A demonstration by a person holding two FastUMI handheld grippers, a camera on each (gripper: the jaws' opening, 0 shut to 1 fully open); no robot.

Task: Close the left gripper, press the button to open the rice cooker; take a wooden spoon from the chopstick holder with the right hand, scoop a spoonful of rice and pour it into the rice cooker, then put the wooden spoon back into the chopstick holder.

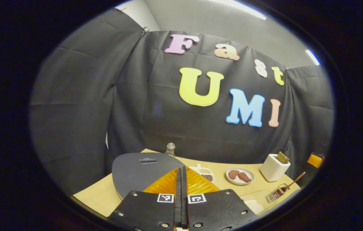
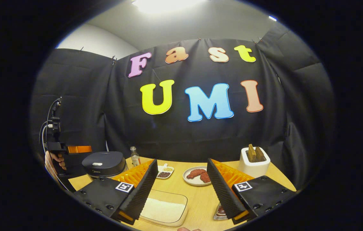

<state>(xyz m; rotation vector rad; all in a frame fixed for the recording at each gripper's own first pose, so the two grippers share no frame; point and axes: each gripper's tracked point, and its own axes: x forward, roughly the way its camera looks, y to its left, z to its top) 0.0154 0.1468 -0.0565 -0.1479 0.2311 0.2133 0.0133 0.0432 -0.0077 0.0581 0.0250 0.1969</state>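
Left gripper view, nearest first: showed the left gripper clenched, fingers flat together with nothing between them, a square black-and-white marker on each side. Hid part of the rice cooker just behind, lid down. Caught a clear tray of rice at the lower edge, mostly cut off. Beyond on the table, took in a small dish of beans, a plate of reddish-brown pieces and a glass bottle. Farther right, placed the white chopstick holder with a wooden end poking out, spoon or not too small to tell. Left a glass jar with a wooden-handled utensil and an orange shape at the rim hard to make out.

Right gripper view: showed the right gripper released, fingers spread wide and empty above the rice tray. Blocked part of a glass item behind the right finger. Farther back, kept the chopstick holder at right, two wooden ends standing in it. At far left, showed a hand holding the other gripper beside the shut cooker. Revealed a small mark on the cooker's front, too small to read.
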